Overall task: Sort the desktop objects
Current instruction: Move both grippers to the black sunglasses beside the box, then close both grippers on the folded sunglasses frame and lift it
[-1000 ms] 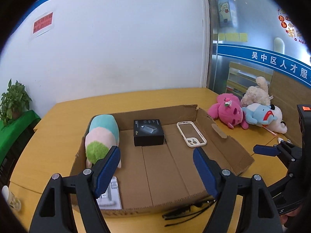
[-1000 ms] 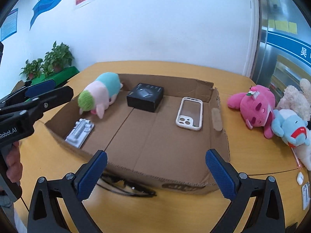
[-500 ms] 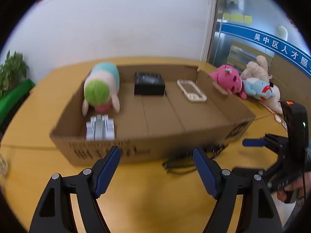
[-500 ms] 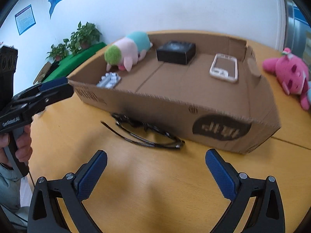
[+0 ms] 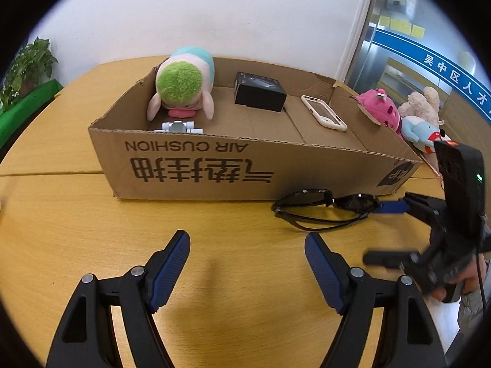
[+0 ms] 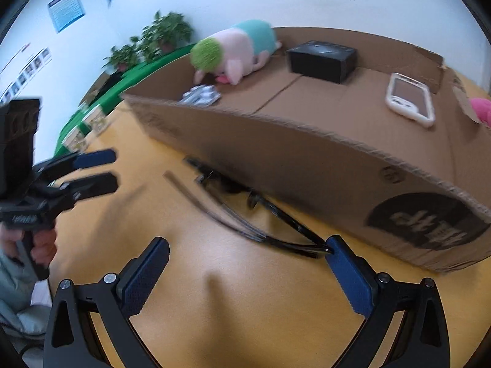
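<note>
Lower centre: black plastic sunglasses (image 5: 325, 207) on yellow wooden table (image 5: 76, 230), outside brown cardboard box (image 5: 196, 168), seemingly awaiting sorting
Left gripper (image 5: 247, 259): jaws apart, empty
Right gripper (image 6: 245, 263): spread wide, one pad at the sunglasses' arm tip, likely to grasp

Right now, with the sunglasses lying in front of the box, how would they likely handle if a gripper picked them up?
The sunglasses look thin-framed, so probably light. The arms appear unfolded and slender, so they may swing or flex if pinched by one temple. The glossy dark lenses suggest a slippery surface; the frame's bridge is likely a safer hold.
</note>
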Demonstrator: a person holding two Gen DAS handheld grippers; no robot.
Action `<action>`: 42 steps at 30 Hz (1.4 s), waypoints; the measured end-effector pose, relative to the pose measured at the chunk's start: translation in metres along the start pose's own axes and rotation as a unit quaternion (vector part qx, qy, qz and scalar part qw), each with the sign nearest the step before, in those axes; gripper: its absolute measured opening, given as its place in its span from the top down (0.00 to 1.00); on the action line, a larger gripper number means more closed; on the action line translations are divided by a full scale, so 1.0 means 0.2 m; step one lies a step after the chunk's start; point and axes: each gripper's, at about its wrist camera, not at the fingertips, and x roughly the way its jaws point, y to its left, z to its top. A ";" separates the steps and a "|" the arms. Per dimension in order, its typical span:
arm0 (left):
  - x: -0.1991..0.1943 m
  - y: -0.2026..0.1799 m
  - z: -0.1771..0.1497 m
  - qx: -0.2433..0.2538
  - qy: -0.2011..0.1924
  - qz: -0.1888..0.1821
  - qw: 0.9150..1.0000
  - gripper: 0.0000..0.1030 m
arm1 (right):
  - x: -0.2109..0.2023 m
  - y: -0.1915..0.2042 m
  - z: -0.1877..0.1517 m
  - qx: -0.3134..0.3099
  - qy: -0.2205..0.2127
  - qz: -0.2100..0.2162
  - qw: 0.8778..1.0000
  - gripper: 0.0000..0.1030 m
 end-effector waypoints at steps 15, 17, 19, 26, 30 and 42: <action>0.09 0.11 -0.03 -0.078 0.046 -0.058 0.994 0.25 | 0.11 0.20 0.01 -0.069 0.032 -0.039 0.996 0.45; 0.11 0.10 -0.02 -0.084 0.054 -0.065 0.993 0.25 | 0.10 0.25 0.01 -0.077 0.038 -0.044 0.995 0.60; 0.13 0.09 -0.01 -0.092 0.060 -0.076 0.991 0.25 | 0.09 0.27 0.00 -0.073 0.042 -0.051 0.995 0.71; 0.28 -0.01 0.02 -0.106 0.097 -0.122 0.982 0.41 | 0.06 0.35 -0.07 -0.025 0.020 -0.090 0.995 0.73; 0.32 -0.09 0.02 -0.091 0.117 -0.158 0.976 0.66 | 0.04 0.42 -0.13 -0.028 -0.001 -0.125 0.992 0.76; 0.24 -0.15 0.05 -0.066 0.107 -0.121 0.985 0.75 | 0.00 0.50 -0.13 -0.047 -0.026 -0.156 0.986 0.77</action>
